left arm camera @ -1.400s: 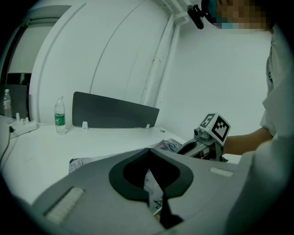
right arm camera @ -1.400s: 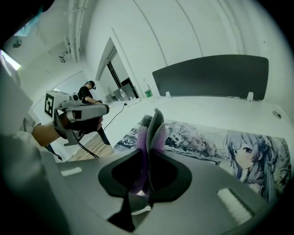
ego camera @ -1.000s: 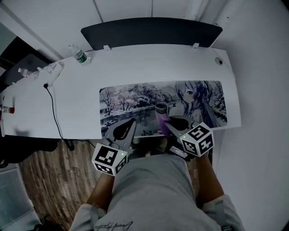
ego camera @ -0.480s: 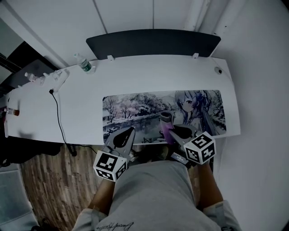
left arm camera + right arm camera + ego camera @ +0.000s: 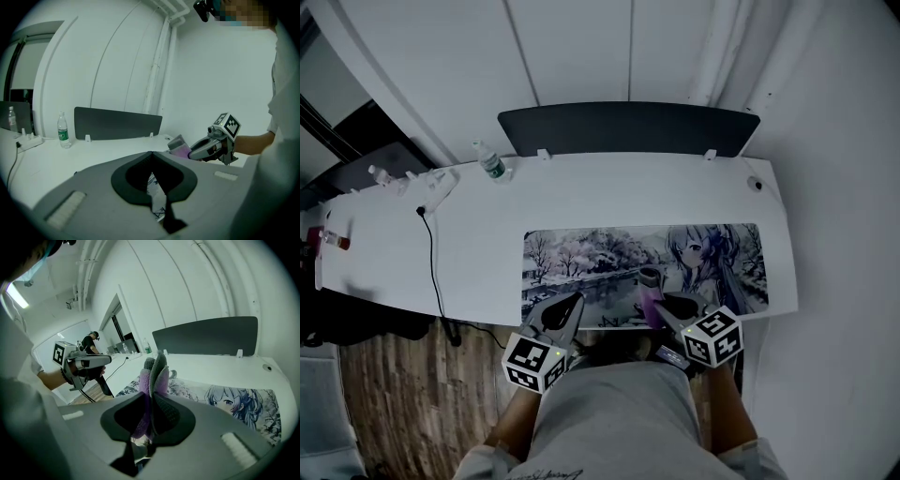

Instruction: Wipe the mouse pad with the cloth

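White table [image 5: 581, 202] runs against a pale wall, with a dark panel [image 5: 628, 128] standing along its 12 o'clock edge and wood floor [image 5: 394, 394] below at 7 o'clock.

Right gripper [image 5: 151, 397]: jaws clamped on the cloth [image 5: 154, 373], a grey and purple fold that stands upright out of the jaw tips. In the head view the cloth sits at the 6 o'clock edge of the mouse pad [image 5: 609, 267]. I cannot confirm contact between the two.

Left gripper [image 5: 151, 155]: jaw tips together, nothing held. It hangs over the table's 6 o'clock edge, at the pad's 7 o'clock corner and apart from the cloth.

Mouse pad: printed with trees and a drawn figure, lying flat across the 4 o'clock part of the table.

View differences: the right gripper view shows a person [image 5: 89, 344] standing far off at 10 o'clock, outside the head view. The left gripper view shows the right gripper side-on, with the cloth at its tip.

Containers: one clear bottle [image 5: 492, 165] with a green label, upright at 11 o'clock on the table, near a cable [image 5: 431, 258]. Its fill level is unreadable.
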`<state>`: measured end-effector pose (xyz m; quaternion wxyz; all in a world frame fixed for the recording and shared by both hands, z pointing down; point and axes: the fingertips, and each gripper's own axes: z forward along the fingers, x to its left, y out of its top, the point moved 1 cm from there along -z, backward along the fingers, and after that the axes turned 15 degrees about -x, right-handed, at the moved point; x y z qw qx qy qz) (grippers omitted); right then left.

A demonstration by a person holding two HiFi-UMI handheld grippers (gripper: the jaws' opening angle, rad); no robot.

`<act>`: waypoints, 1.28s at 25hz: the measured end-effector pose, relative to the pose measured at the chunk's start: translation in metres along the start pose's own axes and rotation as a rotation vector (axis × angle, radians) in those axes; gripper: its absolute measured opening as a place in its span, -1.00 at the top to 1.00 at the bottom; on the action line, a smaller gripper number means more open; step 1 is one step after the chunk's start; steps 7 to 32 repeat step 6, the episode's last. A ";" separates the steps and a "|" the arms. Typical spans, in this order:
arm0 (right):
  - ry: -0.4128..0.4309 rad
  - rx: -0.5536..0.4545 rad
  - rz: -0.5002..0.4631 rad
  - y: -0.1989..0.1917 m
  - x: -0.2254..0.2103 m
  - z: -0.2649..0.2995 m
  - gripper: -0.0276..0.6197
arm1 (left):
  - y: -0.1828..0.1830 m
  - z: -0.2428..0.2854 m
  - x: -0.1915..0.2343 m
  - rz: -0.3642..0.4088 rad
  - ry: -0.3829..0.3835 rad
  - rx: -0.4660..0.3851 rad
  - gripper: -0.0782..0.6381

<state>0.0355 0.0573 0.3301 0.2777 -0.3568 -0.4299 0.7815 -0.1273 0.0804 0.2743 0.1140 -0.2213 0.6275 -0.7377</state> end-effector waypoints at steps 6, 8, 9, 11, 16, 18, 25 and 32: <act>-0.007 0.016 0.018 -0.008 0.010 -0.006 0.71 | 0.000 -0.005 -0.008 -0.019 -0.019 0.005 0.73; -0.007 0.016 0.018 -0.008 0.010 -0.006 0.71 | 0.000 -0.005 -0.008 -0.019 -0.019 0.005 0.73; -0.007 0.016 0.018 -0.008 0.010 -0.006 0.71 | 0.000 -0.005 -0.008 -0.019 -0.019 0.005 0.73; -0.007 0.016 0.018 -0.008 0.010 -0.006 0.71 | 0.000 -0.005 -0.008 -0.019 -0.019 0.005 0.73; -0.007 0.016 0.018 -0.008 0.010 -0.006 0.71 | 0.000 -0.005 -0.008 -0.019 -0.019 0.005 0.73; -0.007 0.016 0.018 -0.008 0.010 -0.006 0.71 | 0.000 -0.005 -0.008 -0.019 -0.019 0.005 0.73; -0.007 0.016 0.018 -0.008 0.010 -0.006 0.71 | 0.000 -0.005 -0.008 -0.019 -0.019 0.005 0.73; -0.007 0.016 0.018 -0.008 0.010 -0.006 0.71 | 0.000 -0.005 -0.008 -0.019 -0.019 0.005 0.73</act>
